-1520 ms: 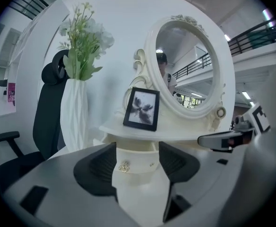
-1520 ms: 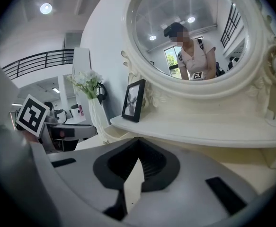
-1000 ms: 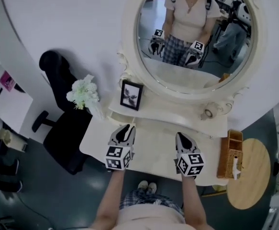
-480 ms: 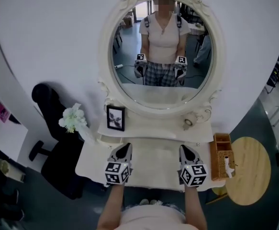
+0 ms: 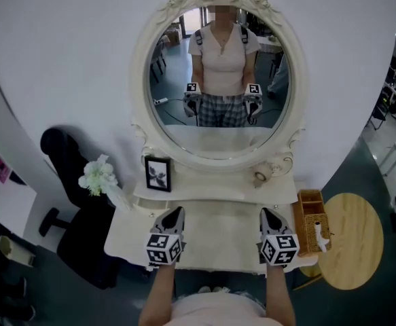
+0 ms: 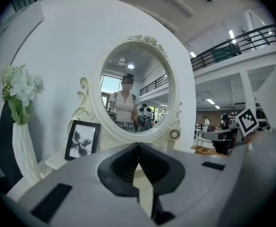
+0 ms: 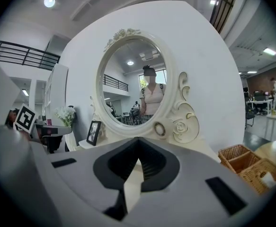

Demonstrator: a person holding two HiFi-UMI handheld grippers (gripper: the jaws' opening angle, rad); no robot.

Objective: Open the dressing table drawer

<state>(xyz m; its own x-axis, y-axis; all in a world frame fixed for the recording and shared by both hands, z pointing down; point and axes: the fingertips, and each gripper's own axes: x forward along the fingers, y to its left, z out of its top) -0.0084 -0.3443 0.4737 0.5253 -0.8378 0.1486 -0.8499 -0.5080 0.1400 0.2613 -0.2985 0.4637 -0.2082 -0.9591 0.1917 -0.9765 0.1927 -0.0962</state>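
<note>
The white dressing table (image 5: 218, 240) with its oval mirror (image 5: 218, 73) stands straight ahead of me. No drawer front can be made out; the table's front face is hidden under its top. My left gripper (image 5: 173, 216) hovers over the left front of the top, jaws shut and empty. My right gripper (image 5: 270, 214) hovers over the right front, also shut on nothing. In the left gripper view the left gripper (image 6: 138, 144) points level at the mirror (image 6: 130, 91). In the right gripper view the right gripper (image 7: 138, 138) does the same towards the mirror (image 7: 135, 82).
A raised shelf (image 5: 211, 191) under the mirror carries a photo frame (image 5: 157, 174) and a small round ornament (image 5: 258, 177). A vase of white flowers (image 5: 100, 176) stands at the table's left end, a wicker basket (image 5: 310, 221) at its right. A black chair (image 5: 72, 209) is left, a round wooden table (image 5: 352, 242) right.
The head view has swung so the mirror sits centred and upright. Both grippers have moved a little forward over the table top, the right one further right. The left jaws look narrower than before.
</note>
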